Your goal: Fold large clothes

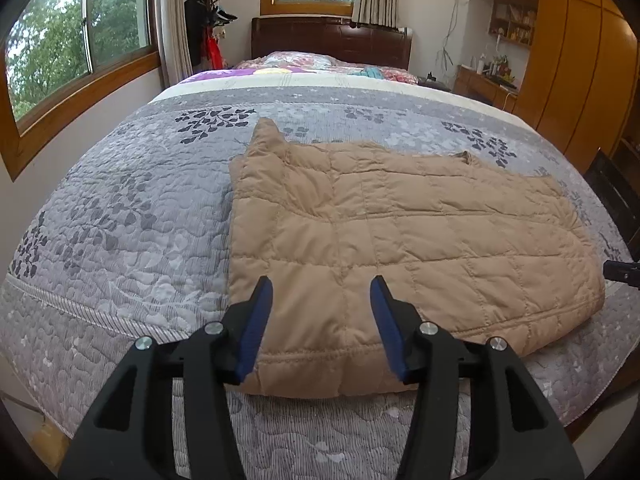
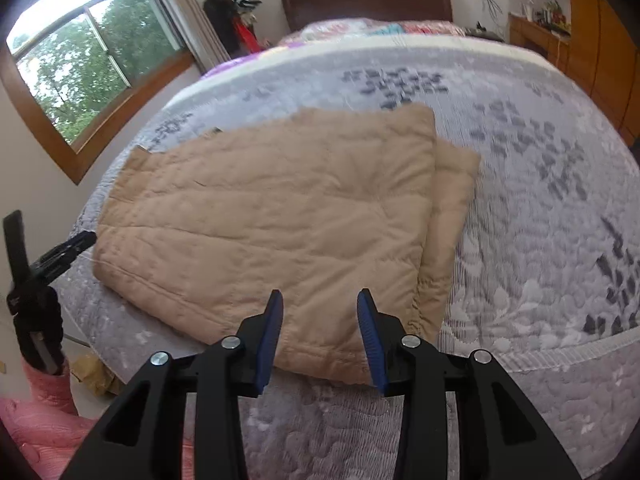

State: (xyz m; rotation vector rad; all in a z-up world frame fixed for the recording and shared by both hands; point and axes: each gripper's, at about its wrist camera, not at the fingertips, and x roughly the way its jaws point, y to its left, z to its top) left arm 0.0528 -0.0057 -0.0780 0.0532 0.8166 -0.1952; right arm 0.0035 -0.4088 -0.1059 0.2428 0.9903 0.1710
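A tan quilted jacket lies folded flat on the grey floral bedspread, one narrow part sticking out at its far left corner. My left gripper hovers open over the jacket's near left part, its blue pads apart and clear of the fabric. In the right wrist view the jacket shows a second layer peeking out along its right side. My right gripper stands open above the jacket's near right corner, gripping nothing. The left gripper also shows at that view's left edge, beside the jacket.
The bed's near edge drops off just below the jacket. A pink sleeve is at lower left. Beyond lie colourful bedding and a dark headboard. A window is on the left, a wooden wardrobe on the right.
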